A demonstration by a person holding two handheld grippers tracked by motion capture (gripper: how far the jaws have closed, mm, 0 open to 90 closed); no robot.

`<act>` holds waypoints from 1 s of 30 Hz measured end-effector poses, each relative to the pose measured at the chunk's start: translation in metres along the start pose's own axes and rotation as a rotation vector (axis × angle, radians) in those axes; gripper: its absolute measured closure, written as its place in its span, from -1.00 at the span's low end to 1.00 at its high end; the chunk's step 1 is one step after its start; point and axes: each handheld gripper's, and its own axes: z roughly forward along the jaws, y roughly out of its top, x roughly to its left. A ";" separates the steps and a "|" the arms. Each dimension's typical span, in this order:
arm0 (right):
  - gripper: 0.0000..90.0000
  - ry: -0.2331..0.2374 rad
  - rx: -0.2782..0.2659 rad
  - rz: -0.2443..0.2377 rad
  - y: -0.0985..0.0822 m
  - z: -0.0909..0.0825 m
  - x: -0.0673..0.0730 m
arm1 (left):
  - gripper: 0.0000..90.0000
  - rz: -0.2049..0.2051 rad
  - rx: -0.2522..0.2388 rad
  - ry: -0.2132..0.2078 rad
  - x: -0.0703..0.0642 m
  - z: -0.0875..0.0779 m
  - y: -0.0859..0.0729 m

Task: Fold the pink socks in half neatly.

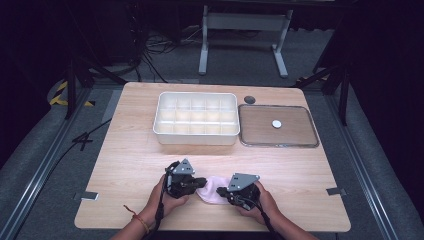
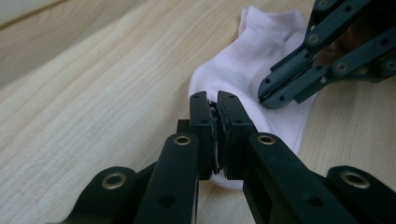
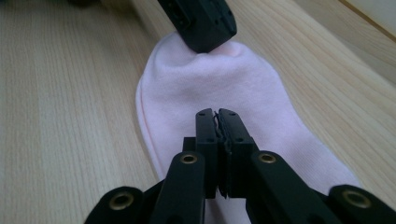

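the left gripper (image 2: 215, 100) sits at the bottom centre of its own view with its jaws closed tight, and the edge of a pale pink sock (image 2: 254, 65) lies right at their tips; whether any cloth is pinched between them i cannot tell. in the high view this left gripper (image 1: 202, 182) is at the lower middle of the frame, pointing right, its tip at the left edge of the sock (image 1: 212, 190).

the right gripper (image 3: 218, 114) is at the bottom centre of its own view, jaws pressed together over the sock (image 3: 215, 88), which spreads out under and beyond them; a few threads show at the seam between the jaws, but a hold on the fabric cannot be made out for sure. in the high view the right gripper (image 1: 221, 191) points left from the lower middle, meeting the sock from its right side.

the sock lies flat on the wooden table (image 1: 135, 160), between the two grippers, near the bottom edge. in the upper middle of the high view stands a white tray with compartments (image 1: 196, 119), and just right of it a flat tray (image 1: 278, 126) with a small white disc (image 1: 276, 123) on it. a dark round spot (image 1: 249, 99) sits above that tray's left corner.
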 end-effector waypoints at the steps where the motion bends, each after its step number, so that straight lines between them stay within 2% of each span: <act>1: 0.94 0.003 0.004 0.011 0.003 0.003 0.000 | 0.90 -0.006 -0.018 -0.009 0.001 -0.003 0.001; 11: 0.94 0.018 -0.006 0.030 0.013 0.015 -0.001 | 0.90 0.004 -0.056 -0.019 0.000 -0.011 0.005; 19: 0.90 0.031 -0.022 0.057 0.013 0.015 -0.004 | 0.90 0.003 -0.041 0.004 0.004 -0.013 0.003; 24: 0.85 0.038 -0.047 0.067 0.013 0.007 -0.008 | 0.91 0.004 -0.040 0.007 0.004 -0.015 0.003; 27: 0.82 0.023 -0.077 0.069 0.015 -0.007 -0.014 | 0.91 0.010 -0.044 0.010 0.005 -0.016 0.003; 30: 0.83 0.010 -0.080 0.074 0.012 -0.017 -0.020 | 0.91 0.001 -0.051 0.013 0.005 -0.017 0.003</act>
